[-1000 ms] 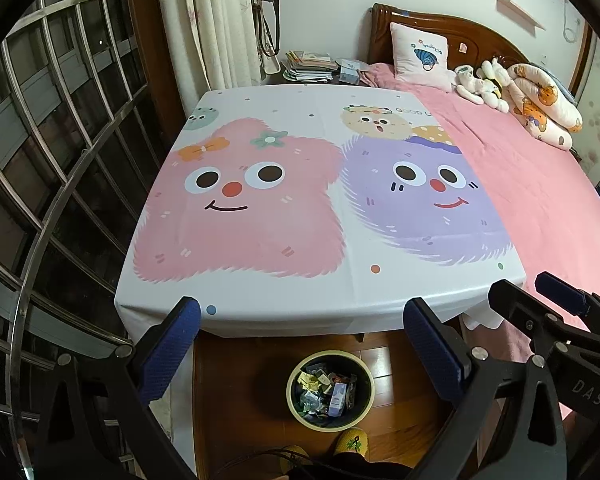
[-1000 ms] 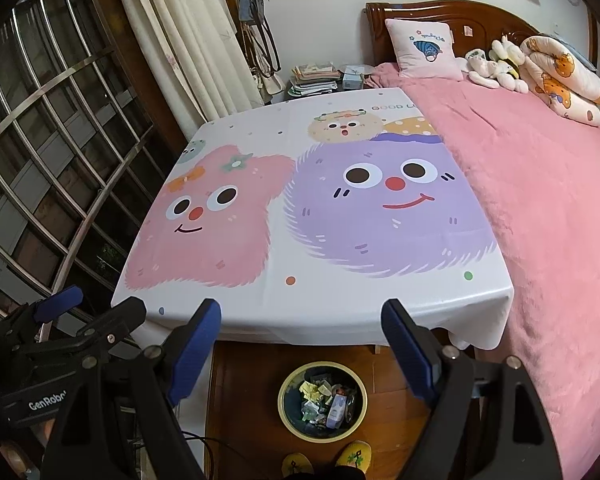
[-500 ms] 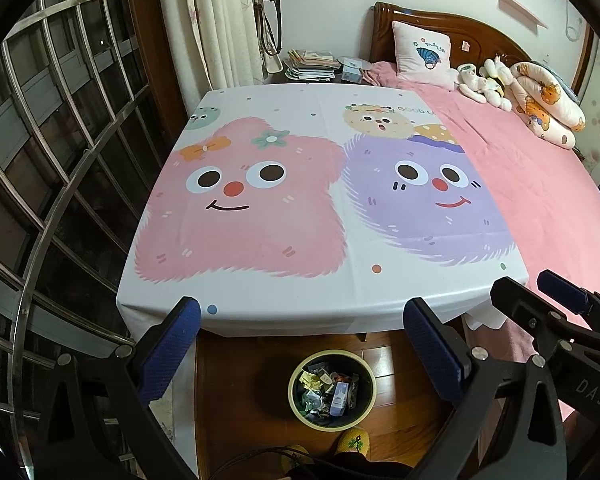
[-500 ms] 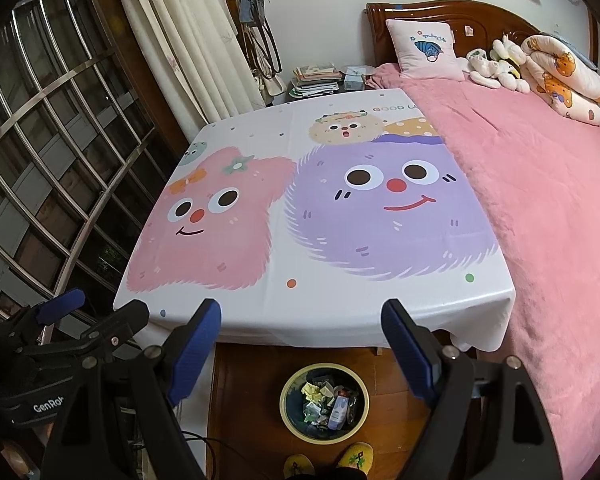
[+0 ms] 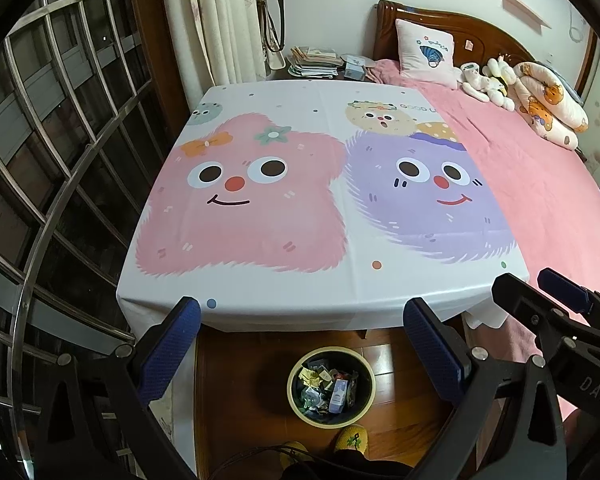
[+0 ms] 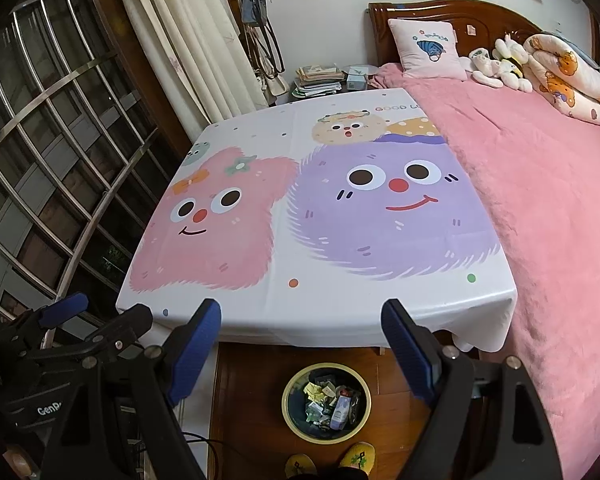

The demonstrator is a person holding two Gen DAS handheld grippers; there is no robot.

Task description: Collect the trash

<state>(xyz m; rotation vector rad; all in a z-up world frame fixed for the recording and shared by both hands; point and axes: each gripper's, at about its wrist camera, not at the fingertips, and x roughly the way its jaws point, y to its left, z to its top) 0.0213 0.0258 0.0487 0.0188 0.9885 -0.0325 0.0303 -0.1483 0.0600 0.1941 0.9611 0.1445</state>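
A round trash bin [image 5: 331, 387] [image 6: 326, 402] with a pale yellow rim stands on the wooden floor below the table's near edge, holding crumpled wrappers and a small lilac carton. My left gripper [image 5: 300, 344] hangs open above and before it, nothing between its blue pads. My right gripper [image 6: 302, 346] is open too, empty, at a similar height. Each gripper shows at the edge of the other's view. The cartoon tablecloth [image 5: 300, 200] [image 6: 320, 220] carries no loose trash that I can see.
A bed with a pink blanket [image 6: 540, 200] abuts the table on the right, with a pillow and plush toys at its head. A metal window grille [image 5: 52, 160] runs along the left. A person's yellow slippers [image 6: 358, 456] stand by the bin. Books [image 5: 314, 60] lie behind the table.
Both views have shifted only slightly; the bin sits a touch further right in each. Both grippers stay open and empty.
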